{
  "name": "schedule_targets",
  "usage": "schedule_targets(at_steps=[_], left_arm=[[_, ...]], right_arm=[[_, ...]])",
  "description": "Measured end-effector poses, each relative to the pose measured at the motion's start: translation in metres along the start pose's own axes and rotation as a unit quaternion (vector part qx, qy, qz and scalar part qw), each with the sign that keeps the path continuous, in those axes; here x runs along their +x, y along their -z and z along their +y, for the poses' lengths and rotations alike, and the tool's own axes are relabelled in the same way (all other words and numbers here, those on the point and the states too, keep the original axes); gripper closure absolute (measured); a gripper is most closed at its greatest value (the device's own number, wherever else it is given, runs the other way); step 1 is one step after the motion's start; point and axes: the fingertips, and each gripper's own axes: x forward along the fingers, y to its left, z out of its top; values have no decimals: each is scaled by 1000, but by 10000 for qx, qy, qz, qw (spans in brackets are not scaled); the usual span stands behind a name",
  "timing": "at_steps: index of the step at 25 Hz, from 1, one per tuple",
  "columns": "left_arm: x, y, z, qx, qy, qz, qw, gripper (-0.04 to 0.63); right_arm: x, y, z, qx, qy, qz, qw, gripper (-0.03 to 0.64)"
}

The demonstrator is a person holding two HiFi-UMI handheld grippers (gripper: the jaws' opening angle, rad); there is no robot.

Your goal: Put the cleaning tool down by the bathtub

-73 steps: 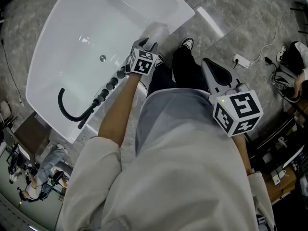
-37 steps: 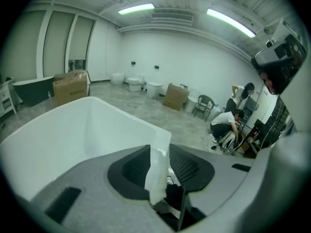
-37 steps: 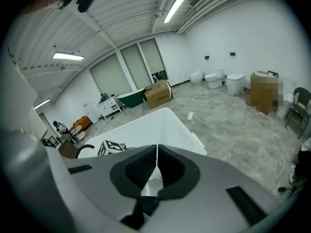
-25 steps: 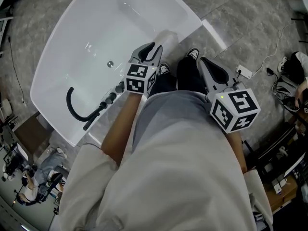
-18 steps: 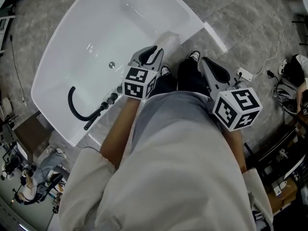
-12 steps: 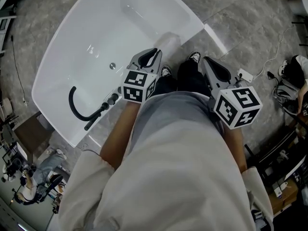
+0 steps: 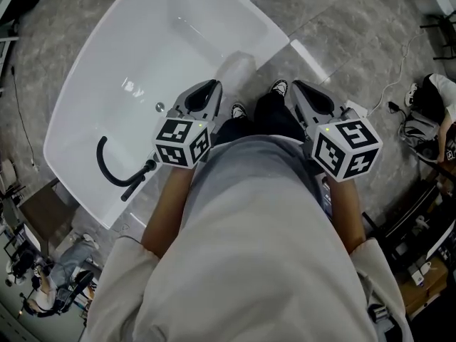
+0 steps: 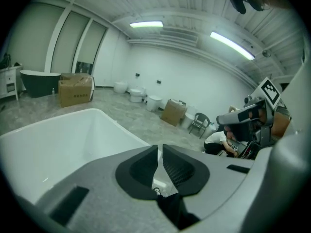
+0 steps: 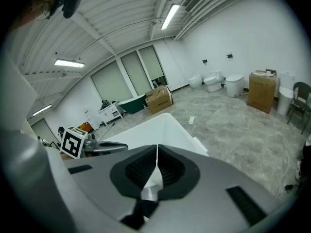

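A pale whitish cleaning tool [image 7: 237, 66] lies on the near rim of the white bathtub [image 7: 274, 28], free of both grippers. My left gripper [image 7: 211, 85] hovers just short of it, over the rim, with its jaws shut and nothing between them [image 8: 160, 149]. My right gripper [image 7: 298, 86] is held level beside it above the floor and the person's legs. It is shut and empty too [image 9: 156, 149]. A black curved hose [image 7: 107, 168] rests inside the tub.
The person's shoes [image 7: 276, 87] stand against the tub. A power strip with a cable [image 7: 356, 109] lies on the grey floor at right, near a seated person [image 7: 434, 98]. Cardboard boxes [image 8: 75, 89], toilets and a dark tub [image 8: 34, 79] stand farther off.
The left gripper's jaws, open a second ago, have closed. The left gripper has drawn back from the pale tool, which stays on the rim. The right gripper has held its place.
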Motion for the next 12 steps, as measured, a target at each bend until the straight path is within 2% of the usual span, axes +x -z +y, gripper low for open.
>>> schedule_targets(at_steps=[6, 12], left_arm=[[-18, -24, -14, 47, 79, -365, 9993, 563], [-32, -41, -19, -147, 95, -617, 9979, 563]], right_arm=[[-10, 2, 1, -196, -79, 19, 9998, 604], [-16, -3, 3, -187, -290, -90, 9994, 604]])
